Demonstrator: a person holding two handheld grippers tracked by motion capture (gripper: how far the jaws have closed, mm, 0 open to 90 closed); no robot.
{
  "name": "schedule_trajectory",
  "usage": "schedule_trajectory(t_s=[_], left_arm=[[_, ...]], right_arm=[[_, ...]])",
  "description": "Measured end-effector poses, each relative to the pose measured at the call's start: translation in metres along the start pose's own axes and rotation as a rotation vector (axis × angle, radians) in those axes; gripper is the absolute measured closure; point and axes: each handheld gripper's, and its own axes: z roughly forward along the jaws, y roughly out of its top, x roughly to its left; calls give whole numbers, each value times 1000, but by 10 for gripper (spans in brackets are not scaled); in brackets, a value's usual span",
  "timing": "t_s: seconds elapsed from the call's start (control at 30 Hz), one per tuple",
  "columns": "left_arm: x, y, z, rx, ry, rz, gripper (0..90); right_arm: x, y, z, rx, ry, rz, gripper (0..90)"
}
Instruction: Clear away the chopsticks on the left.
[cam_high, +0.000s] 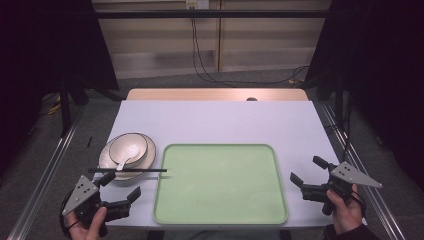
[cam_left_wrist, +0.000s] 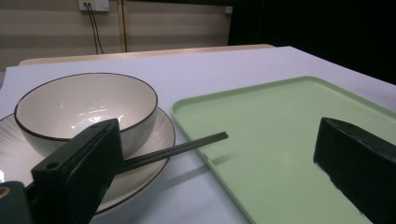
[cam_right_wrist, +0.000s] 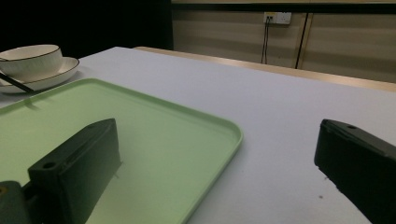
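A pale green tray (cam_high: 220, 182) lies on the white table (cam_high: 215, 120), near its front edge. Left of it a cream bowl (cam_high: 128, 148) with a dark rim stands on a matching plate (cam_high: 104, 159), and a white spoon (cam_high: 122, 164) rests in the bowl. Black chopsticks (cam_high: 127, 170) lie across the plate, their tips reaching the tray's left rim. My left gripper (cam_high: 122, 186) is open at the front left, just short of the plate (cam_left_wrist: 154, 154) and the chopsticks (cam_left_wrist: 187, 145). My right gripper (cam_high: 305, 169) is open to the right of the tray (cam_right_wrist: 140, 121), holding nothing.
Bare white tabletop stretches behind the tray and to its right. A wooden strip (cam_high: 215, 94) borders the table's far edge. Metal rails (cam_high: 45, 175) run along both sides of the table, and cables (cam_high: 200, 60) hang down the back wall.
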Motion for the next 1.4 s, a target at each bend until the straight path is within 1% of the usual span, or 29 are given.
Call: schedule_trajectory(t_s=[0.27,0.3,0.43,0.47,0.5,0.53,0.6,0.63,0.67,0.73,0.77,0.8,0.83,0.87,0.97,1.0,1.1,1.13,1.17,1.2,1.23,1.27,1.3,1.33,1.4], left_arm=[[1,0,0,7,-7,2,12],[1,0,0,16,-9,10,12],[0,-1,0,18,-9,13,12],[0,0,0,20,-19,17,12],[0,0,0,23,-20,20,14],[0,0,1,26,-14,23,14],[-1,0,1,29,-41,20,25],[-1,0,1,29,-41,20,25],[-1,2,1,37,-37,39,26],[-2,3,0,37,-38,40,27],[-2,4,0,37,-48,37,28],[-2,6,-1,46,-50,57,29],[-2,6,-1,46,-50,57,30],[-2,8,-2,54,-61,63,31],[-1,10,-3,58,-73,68,32],[0,12,-4,64,-81,75,32],[2,13,-6,66,-91,74,32],[6,14,-8,73,-97,86,36],[6,14,-8,73,-97,86,40],[10,14,-10,79,-117,75,42],[10,14,-10,79,-117,75,43],[12,14,-10,85,-123,78,45],[16,15,-10,111,-140,86,62],[16,15,-10,111,-140,86,97],[22,16,-9,128,-123,74,88]], right_arm=[[0,0,0,2,6,-13,0],[0,0,1,4,9,-12,0],[1,0,1,6,12,-8,0],[1,0,1,4,8,-6,0],[0,0,1,5,10,-7,0],[0,0,1,5,10,-7,0],[1,0,1,3,9,-6,0],[1,0,1,3,9,-6,0],[1,0,1,3,9,-8,0],[1,0,1,2,10,-9,0],[1,0,2,1,13,-10,0],[1,0,2,0,13,-9,0],[1,0,2,0,13,-9,0],[2,0,2,-1,15,-3,0],[2,0,2,-2,17,-7,0],[2,0,1,-2,16,-6,1],[2,0,1,-1,17,-6,1],[2,0,2,0,19,-13,1],[2,0,2,0,19,-13,1],[2,0,2,1,19,-14,1],[2,0,2,1,19,-14,1],[2,0,2,2,18,-10,1],[2,0,2,1,19,-12,1],[2,0,2,1,19,-12,1],[2,0,2,4,23,-11,1]])
